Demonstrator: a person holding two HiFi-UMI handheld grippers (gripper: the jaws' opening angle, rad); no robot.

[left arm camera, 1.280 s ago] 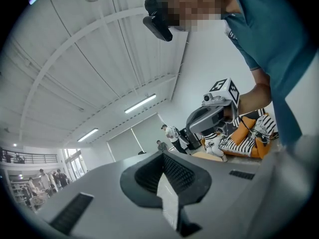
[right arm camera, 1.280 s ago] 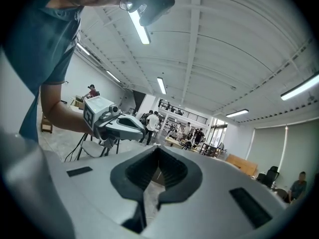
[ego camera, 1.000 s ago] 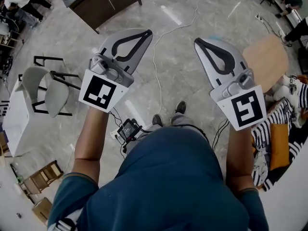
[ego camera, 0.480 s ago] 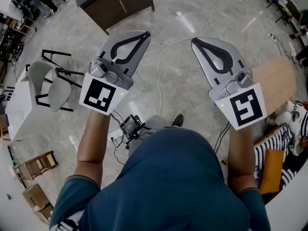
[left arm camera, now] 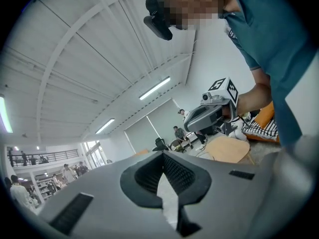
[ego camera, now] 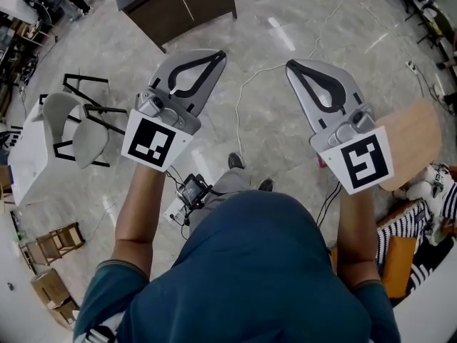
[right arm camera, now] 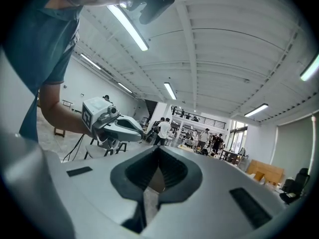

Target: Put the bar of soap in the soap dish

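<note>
Just past the person's blue shirt [ego camera: 257, 263], the left gripper [ego camera: 216, 54] and the right gripper [ego camera: 291, 65] are held level. Each has its jaws pressed together on nothing, with the tips aimed over the marble floor [ego camera: 264, 113] toward a dark cabinet [ego camera: 193, 6]. No view shows the bar of soap, so I cannot tell where it is or how its long axis lies.

We cannot find the bar of soap or the soap dish in any view. Our left gripper [ego camera: 217, 54] and right gripper [ego camera: 292, 64] have their jaws closed together, gripping nothing.
</note>
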